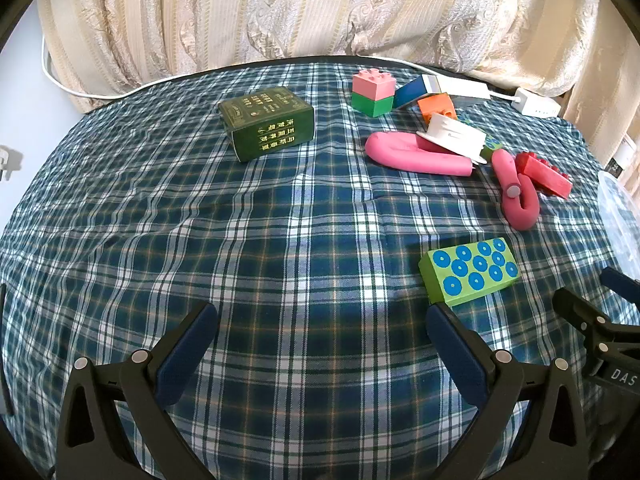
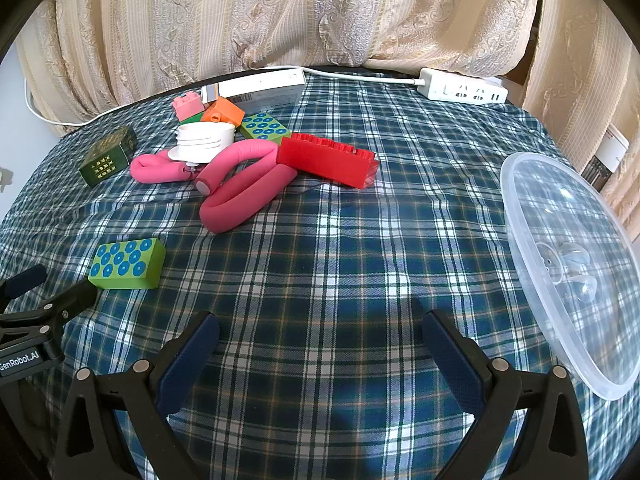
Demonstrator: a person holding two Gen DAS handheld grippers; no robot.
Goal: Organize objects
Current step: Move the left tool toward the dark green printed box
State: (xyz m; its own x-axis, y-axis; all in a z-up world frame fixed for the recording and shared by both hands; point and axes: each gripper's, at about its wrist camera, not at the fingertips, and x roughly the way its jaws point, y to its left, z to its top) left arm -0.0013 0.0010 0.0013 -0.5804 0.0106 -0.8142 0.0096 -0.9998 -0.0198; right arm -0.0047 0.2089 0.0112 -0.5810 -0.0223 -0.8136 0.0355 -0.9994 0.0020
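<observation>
Two sets of tongs hang over a table under a blue plaid cloth (image 1: pixel 280 240). The left tongs (image 1: pixel 320 320) stand wide apart with nothing between them; the right tongs (image 2: pixel 320 328) likewise stand wide apart and empty.

Only the right wrist view shows the clear plastic bowl (image 2: pixel 568 208) in full, at the right of the table; the left wrist view catches just its rim at the frame edge. Its contents are small clear items, not identifiable. The right view alone shows the whole white power strip (image 2: pixel 464 88) at the far edge.

A green block with blue dots (image 1: pixel 468 272) lies flat just beyond the left tongs' right finger, long axis running left to right, dotted face up. A dark green box (image 1: pixel 268 128) sits apart, far left. The remaining items crowd together further back: a pink brick on a green brick (image 1: pixel 374 92), an orange brick (image 1: pixel 436 106), a white spool (image 1: pixel 456 134) resting on a pink foam tube (image 1: pixel 416 156), a second bent pink foam tube (image 2: pixel 240 188), and a long red brick (image 2: pixel 328 158) lying on its side, long axis slanting down to the right in the right view. A second dotted green block (image 2: pixel 264 126) shows plainly only in the right view.
</observation>
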